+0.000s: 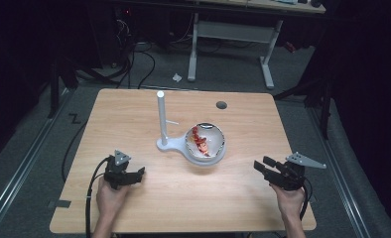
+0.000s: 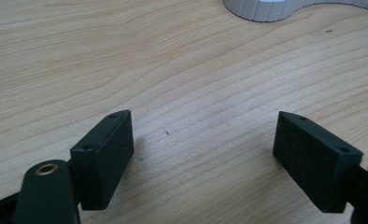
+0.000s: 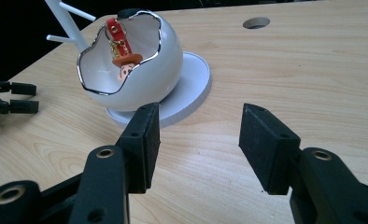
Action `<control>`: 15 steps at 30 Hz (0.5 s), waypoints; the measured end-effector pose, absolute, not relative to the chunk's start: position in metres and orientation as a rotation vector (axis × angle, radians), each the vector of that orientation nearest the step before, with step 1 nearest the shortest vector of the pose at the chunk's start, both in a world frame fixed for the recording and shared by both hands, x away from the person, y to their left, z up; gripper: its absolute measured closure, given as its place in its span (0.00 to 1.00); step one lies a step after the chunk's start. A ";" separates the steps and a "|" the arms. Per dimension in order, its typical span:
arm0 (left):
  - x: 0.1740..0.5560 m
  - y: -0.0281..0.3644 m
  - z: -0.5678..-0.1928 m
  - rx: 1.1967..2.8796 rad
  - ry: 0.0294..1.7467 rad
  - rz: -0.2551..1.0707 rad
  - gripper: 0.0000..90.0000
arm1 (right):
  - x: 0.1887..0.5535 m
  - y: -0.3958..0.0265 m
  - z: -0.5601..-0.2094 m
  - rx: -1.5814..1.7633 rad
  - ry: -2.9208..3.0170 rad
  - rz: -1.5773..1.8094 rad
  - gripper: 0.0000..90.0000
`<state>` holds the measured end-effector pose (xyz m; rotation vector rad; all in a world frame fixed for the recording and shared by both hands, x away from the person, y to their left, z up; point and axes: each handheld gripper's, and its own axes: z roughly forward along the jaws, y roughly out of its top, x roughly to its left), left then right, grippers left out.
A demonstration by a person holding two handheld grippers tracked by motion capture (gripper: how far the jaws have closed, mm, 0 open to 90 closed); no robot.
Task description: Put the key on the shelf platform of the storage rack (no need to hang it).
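Observation:
A white egg-shaped bowl [image 1: 214,148] [image 3: 166,65] with a jagged silver rim sits on a round white base [image 3: 194,81] near the table's middle. Inside it lies a red keychain [image 1: 199,138] [image 3: 120,49] with a small cowboy figure. My left gripper [image 1: 136,174] [image 2: 203,149] rests low over bare wood at the front left, jaws wide apart and empty. My right gripper [image 1: 260,163] [image 3: 198,140] is at the front right and points toward the bowl, its jaws apart with nothing between them. The other hand's gripper [image 3: 14,98] shows at the far left of the right gripper view.
A white stand [image 1: 161,116] with an upright post and thin side pegs rises just left of the bowl; its base edge [image 2: 261,7] shows ahead of my left gripper. A round cable hole [image 1: 221,104] [image 3: 256,22] sits near the far edge of the wooden table [image 1: 134,114].

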<state>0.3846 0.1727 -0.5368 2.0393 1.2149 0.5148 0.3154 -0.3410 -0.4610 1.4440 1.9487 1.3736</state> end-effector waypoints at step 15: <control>0.385 0.173 -0.537 2.040 1.215 0.515 0.23 | 0.323 -0.334 -0.481 1.479 1.976 1.346 0.53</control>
